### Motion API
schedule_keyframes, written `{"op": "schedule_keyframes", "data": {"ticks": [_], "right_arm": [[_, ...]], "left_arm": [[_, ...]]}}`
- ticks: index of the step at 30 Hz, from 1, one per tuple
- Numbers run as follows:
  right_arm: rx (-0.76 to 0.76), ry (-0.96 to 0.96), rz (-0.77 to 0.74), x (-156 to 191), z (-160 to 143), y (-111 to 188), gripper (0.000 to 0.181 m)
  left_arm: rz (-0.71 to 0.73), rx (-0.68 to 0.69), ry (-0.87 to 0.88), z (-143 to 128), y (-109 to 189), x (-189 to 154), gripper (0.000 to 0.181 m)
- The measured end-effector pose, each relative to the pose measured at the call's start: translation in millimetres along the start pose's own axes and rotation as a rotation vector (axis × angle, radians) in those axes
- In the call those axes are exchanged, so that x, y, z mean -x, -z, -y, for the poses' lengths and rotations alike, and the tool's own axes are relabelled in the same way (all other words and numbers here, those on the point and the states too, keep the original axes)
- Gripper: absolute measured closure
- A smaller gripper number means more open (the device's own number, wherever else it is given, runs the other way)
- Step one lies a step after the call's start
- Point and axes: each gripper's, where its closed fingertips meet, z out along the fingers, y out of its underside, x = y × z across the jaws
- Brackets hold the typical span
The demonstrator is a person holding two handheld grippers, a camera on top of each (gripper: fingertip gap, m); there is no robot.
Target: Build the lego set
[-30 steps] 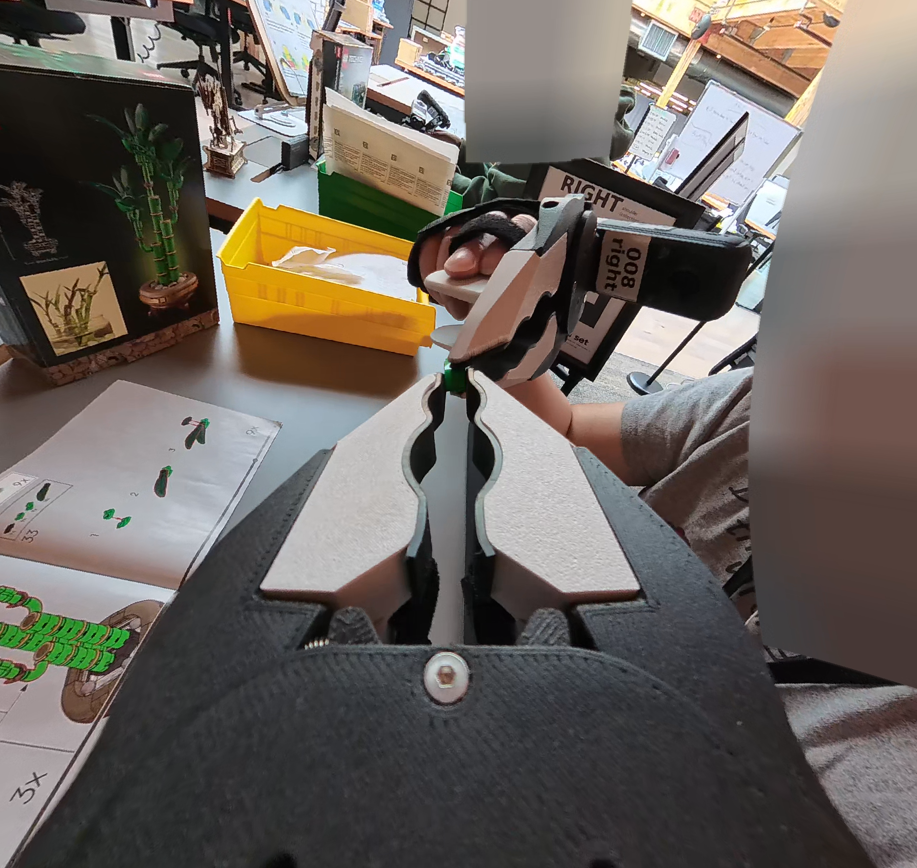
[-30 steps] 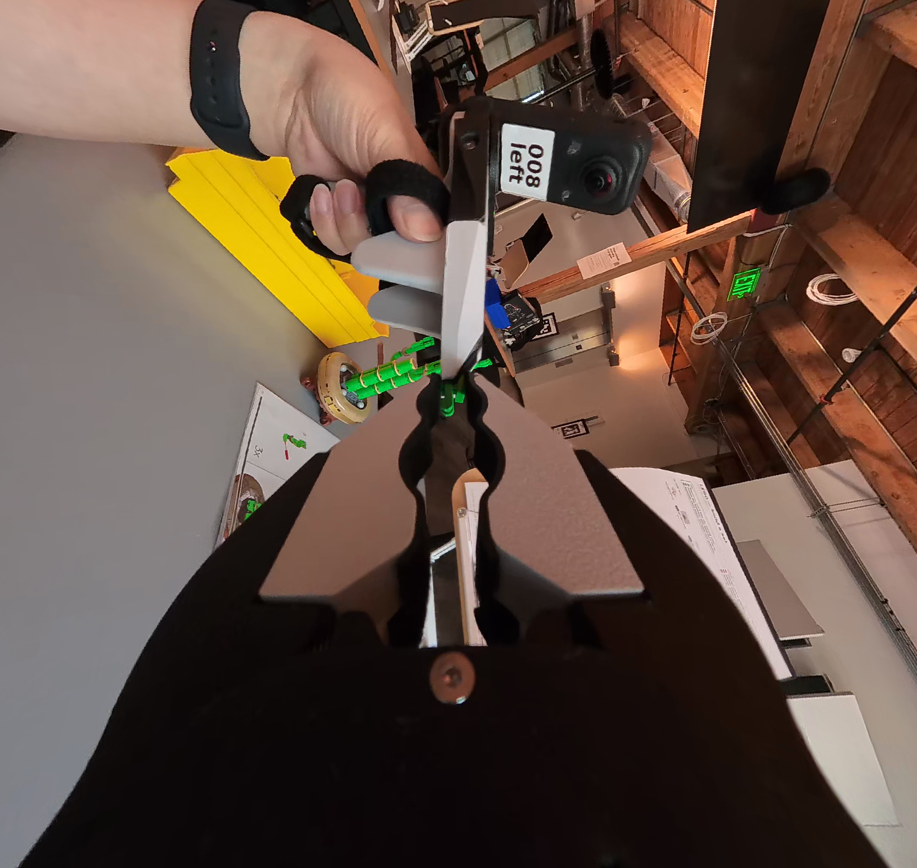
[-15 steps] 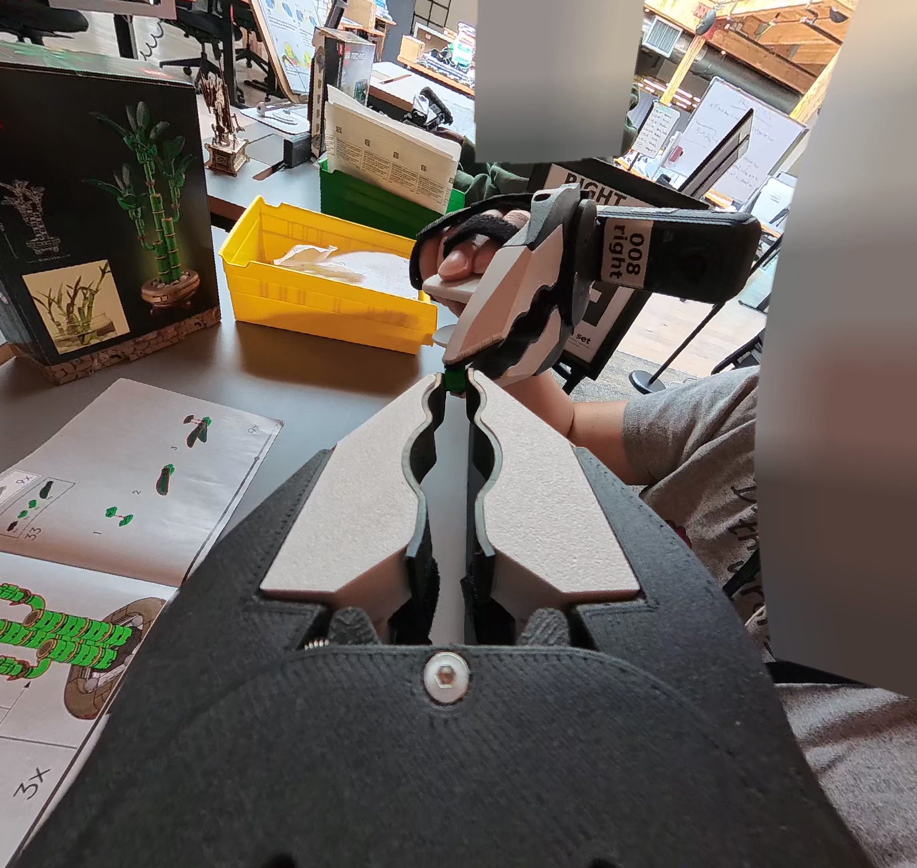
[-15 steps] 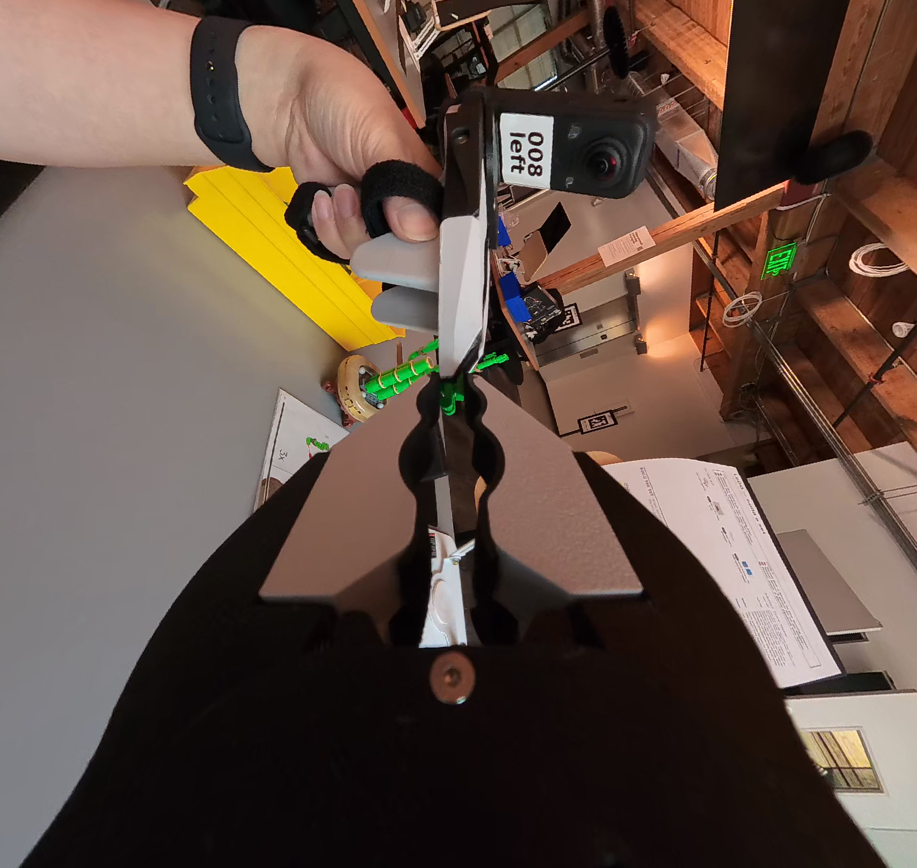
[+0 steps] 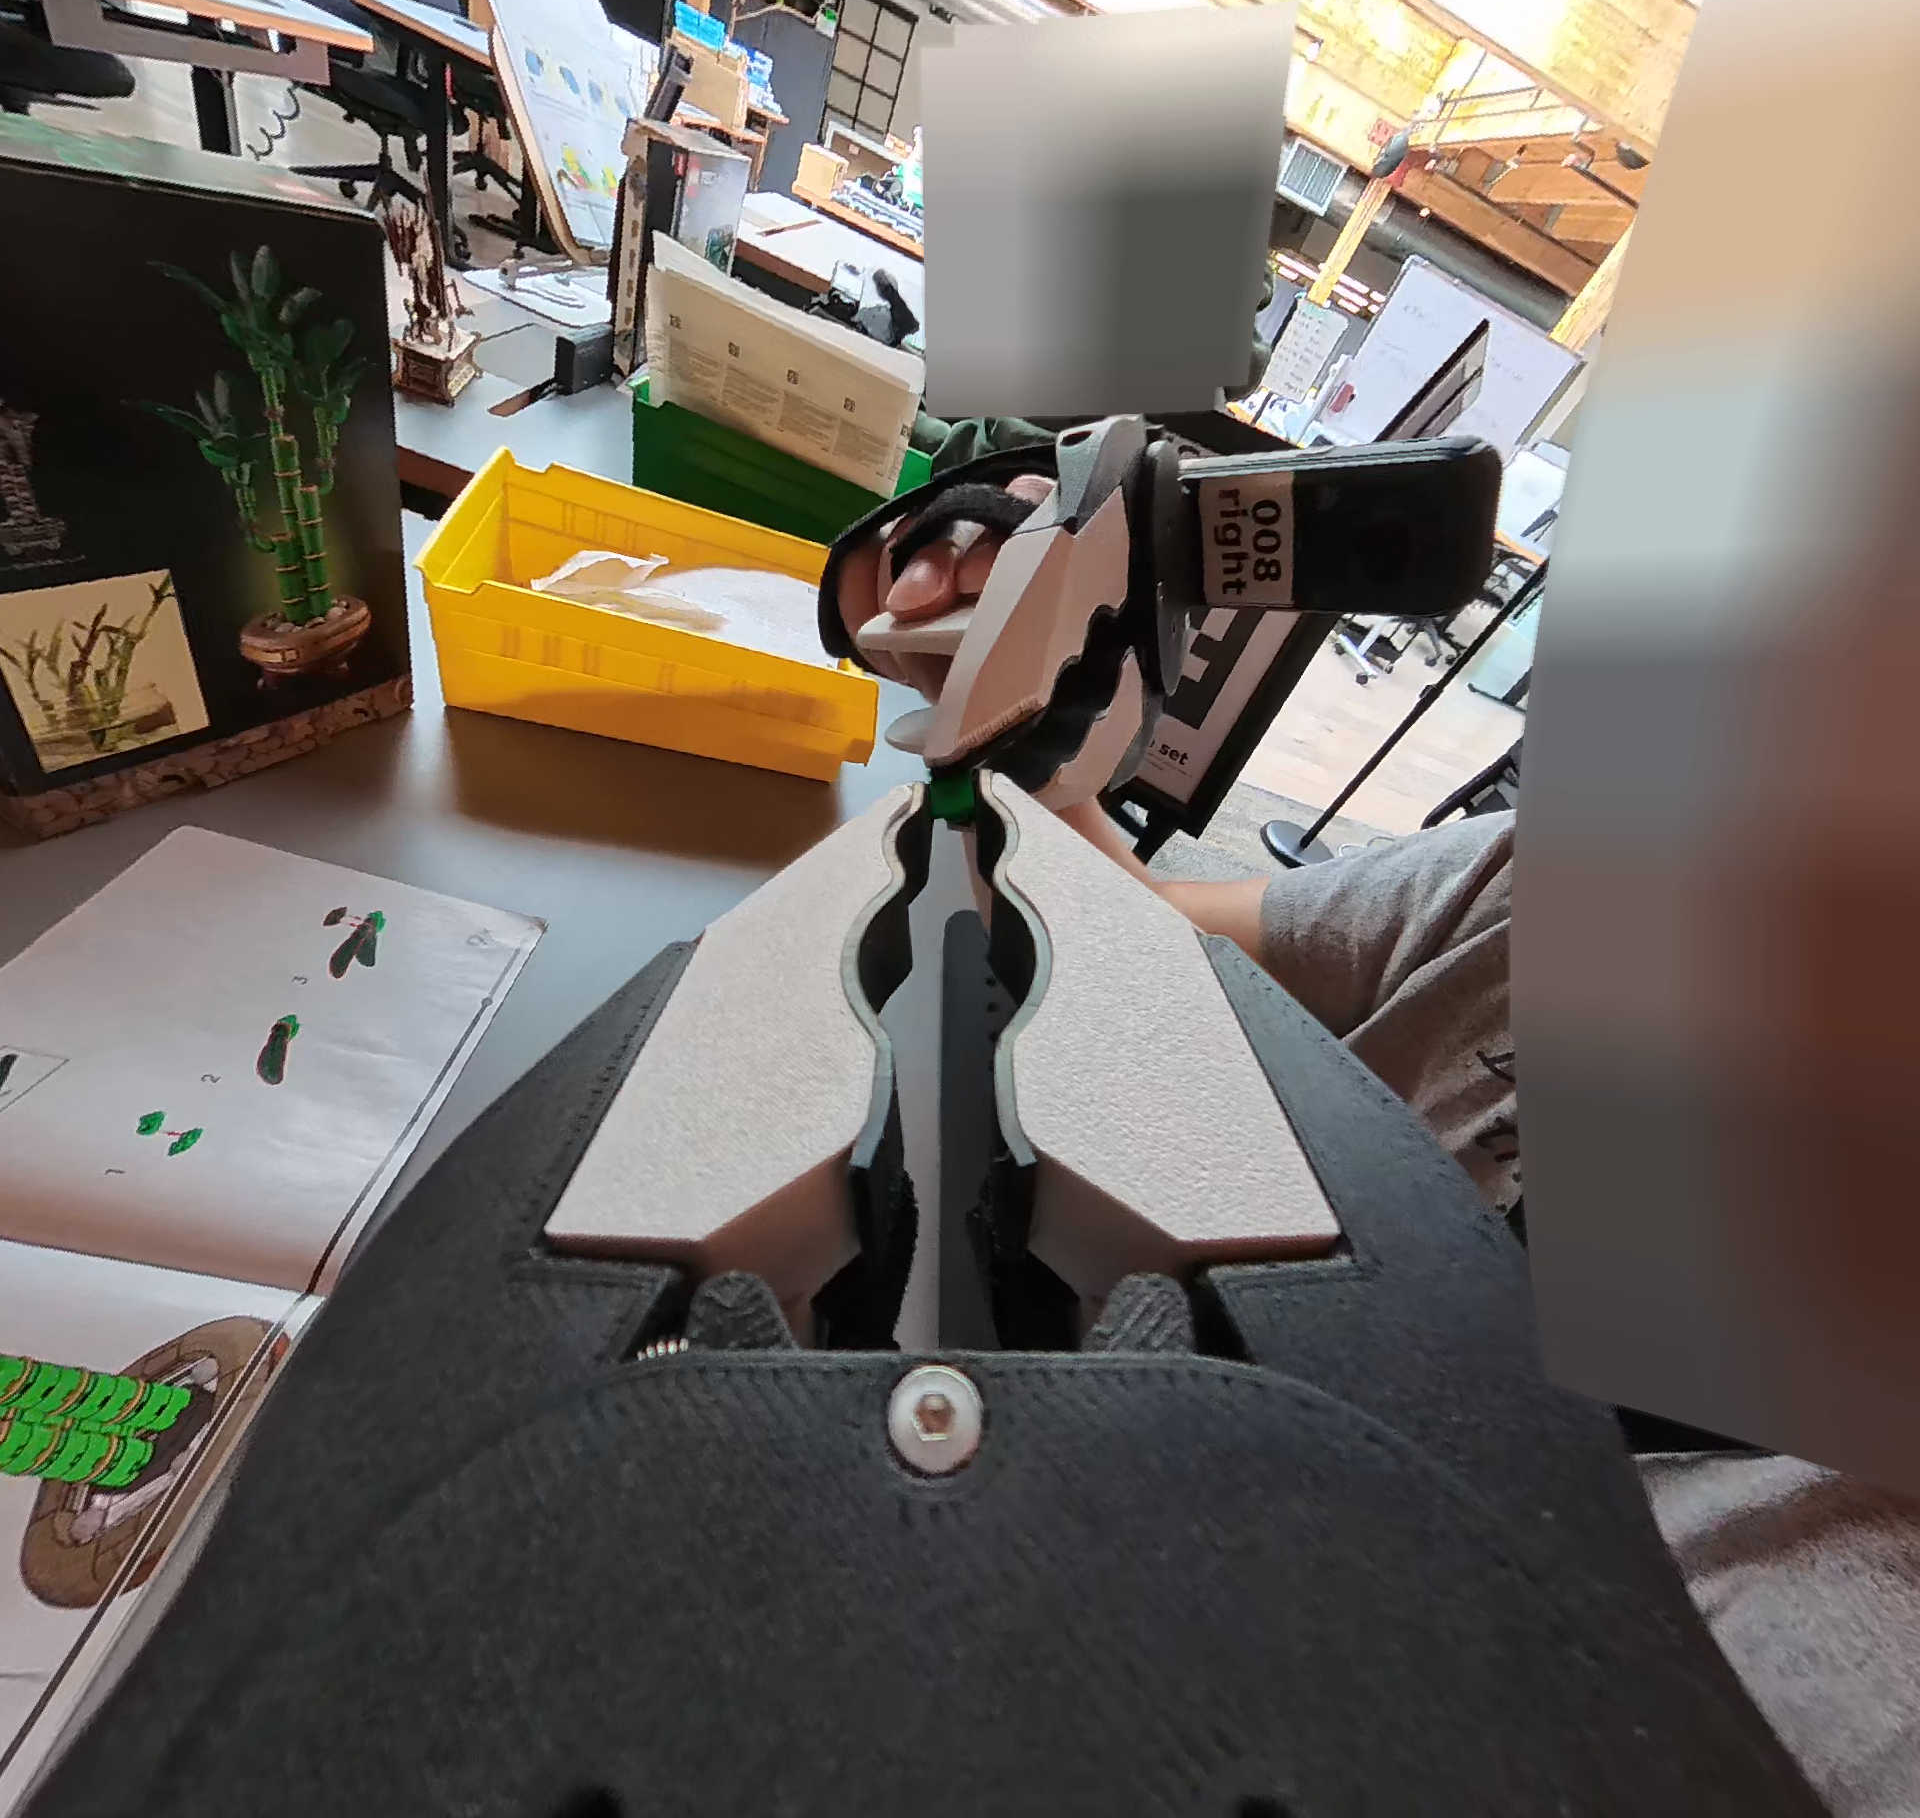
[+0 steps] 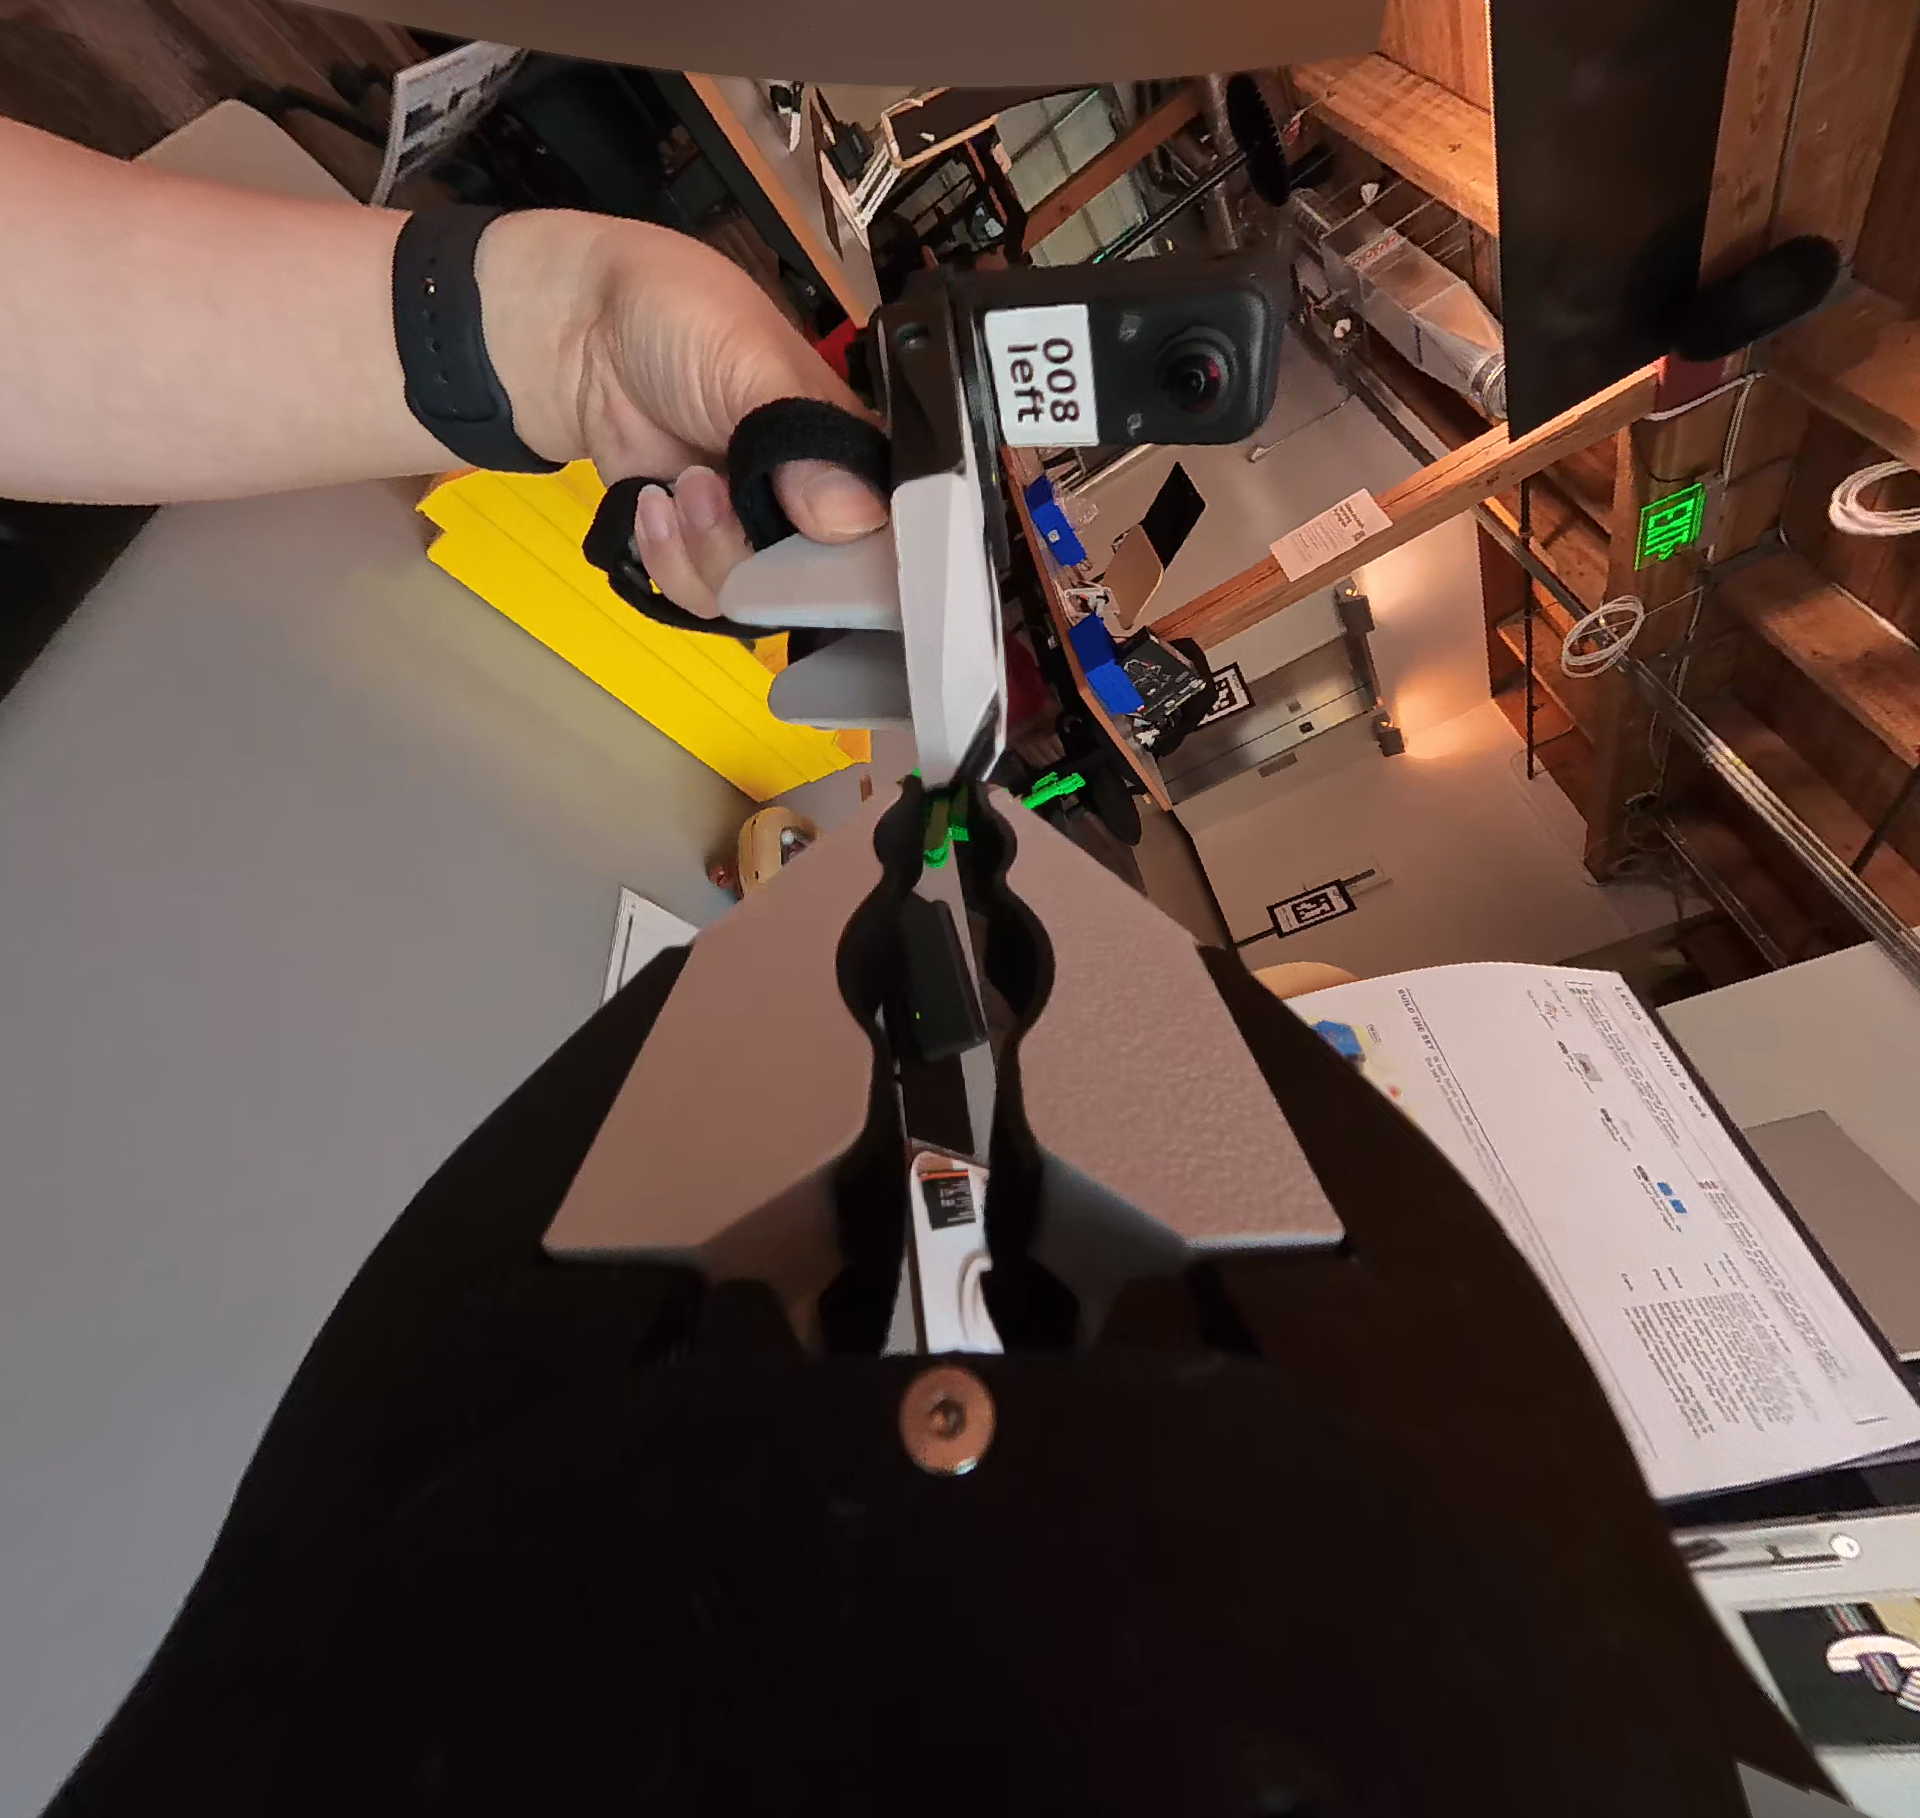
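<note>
Fingertips of the left gripper pinch a small green piece, held up in the air above the table. Tip to tip against it, the right gripper clamps its own bright green piece. The two pieces seem to touch, so pressing the grippers straight toward each other should join them. Beyond lie the instruction booklet, yellow bin and set box.

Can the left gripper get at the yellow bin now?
Probably not yet. The left gripper is shut on a green piece that the right gripper meets; the yellow bin sits apart, nothing between.
</note>
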Motion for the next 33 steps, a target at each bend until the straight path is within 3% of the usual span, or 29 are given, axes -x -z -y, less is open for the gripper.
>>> {"op": "schedule_keyframes", "data": {"ticks": [6,11,16,18,33], "right_arm": [[0.019,0.11,-0.059,-3.7,3.9,3.1,0.175],[0.008,0.129,-0.073,-4.3,8.2,4.0,0.175],[0.015,0.142,-0.064,-1.2,6.3,0.7,0.175],[0.014,0.142,-0.065,-1.3,6.1,0.5,0.175],[0.04,0.145,-0.077,-3.3,-1.5,-0.9,0.175]], "left_arm": [[-0.046,-0.039,0.017,6.7,4.8,-6.4,0.17],[-0.001,-0.115,0.013,18.9,20.5,0.1,0.162],[-0.02,-0.051,0.001,9.0,11.1,-5.0,0.159],[-0.043,-0.046,-0.002,8.0,8.3,-7.6,0.174],[0.046,-0.011,-0.049,3.9,7.1,2.0,0.175]]}}
